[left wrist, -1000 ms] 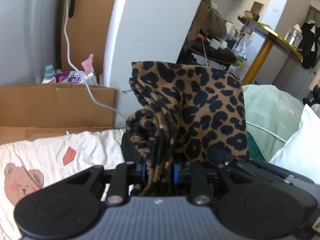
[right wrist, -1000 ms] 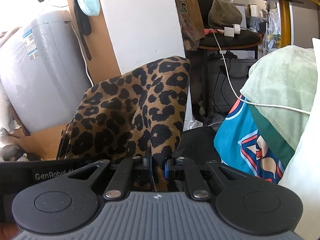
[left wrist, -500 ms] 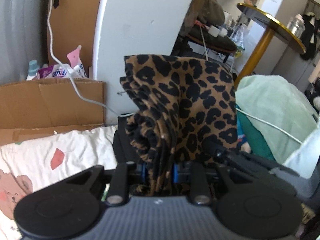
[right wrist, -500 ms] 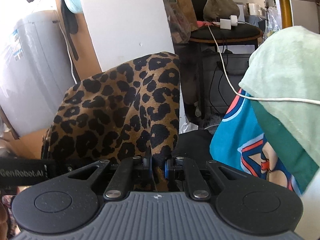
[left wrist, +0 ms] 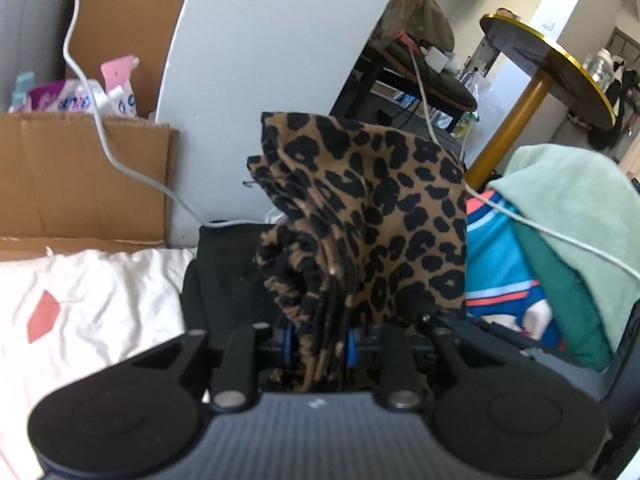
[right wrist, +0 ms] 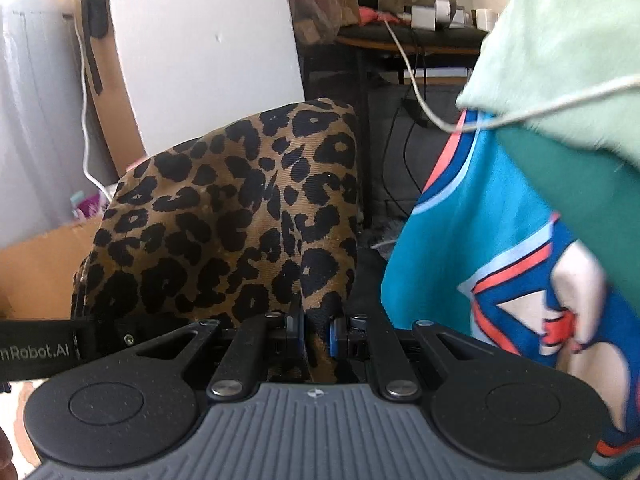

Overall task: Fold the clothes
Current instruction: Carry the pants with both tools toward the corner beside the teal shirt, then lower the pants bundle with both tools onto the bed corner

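Between the jaws of each hand-held gripper, a bunched edge of the leopard cloth (left wrist: pixel 372 216) is pinched: the left hand-held gripper (left wrist: pixel 320 346) clamps thick gathered folds, the right hand-held gripper (right wrist: pixel 317 334) a thinner fold. The cloth stands up in front of both cameras, above a black garment (left wrist: pixel 224 280) on the bed (left wrist: pixel 100 292). A teal jersey (right wrist: pixel 472 240) and a green towel (left wrist: pixel 576 200) lie to its right.

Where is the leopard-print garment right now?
Centre of both wrist views: the leopard-print garment is pinched by the left tool and right tool, left of the teal jersey.
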